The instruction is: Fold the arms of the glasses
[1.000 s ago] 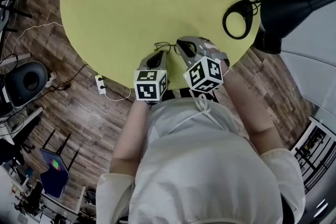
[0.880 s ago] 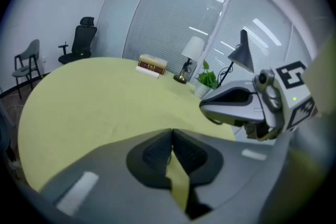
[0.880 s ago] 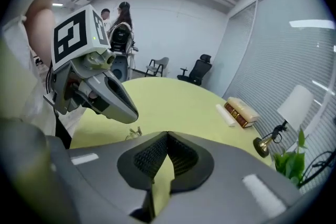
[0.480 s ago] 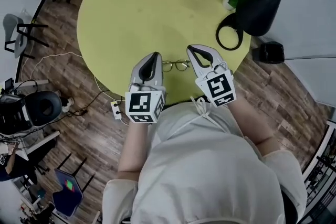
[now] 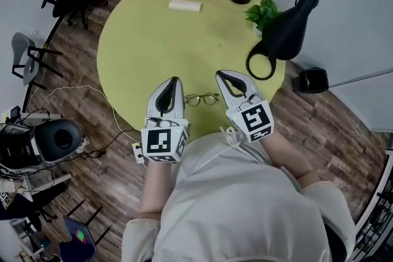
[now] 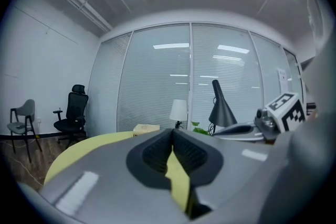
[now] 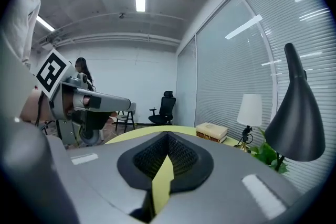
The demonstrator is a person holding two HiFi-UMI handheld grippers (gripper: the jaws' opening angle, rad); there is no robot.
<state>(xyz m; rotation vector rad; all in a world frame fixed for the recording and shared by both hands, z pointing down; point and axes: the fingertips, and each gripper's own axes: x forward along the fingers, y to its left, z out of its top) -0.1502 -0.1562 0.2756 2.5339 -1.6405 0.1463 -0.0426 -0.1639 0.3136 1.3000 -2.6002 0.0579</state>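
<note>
Both have lifted clear within the last second: left gripper [image 5: 174,79] and right gripper [image 5: 220,73] now pressed together, empty, the glasses [image 5: 201,99] left lying on the tabletop [image 5: 153,40] between them, arms seemingly tucked in, so I judge the fold done.

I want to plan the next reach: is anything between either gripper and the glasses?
Nothing visible. The glasses lie on bare table between the left gripper and right gripper, both shut and empty. The black lamp and plant stand farther back, to the right.
</note>
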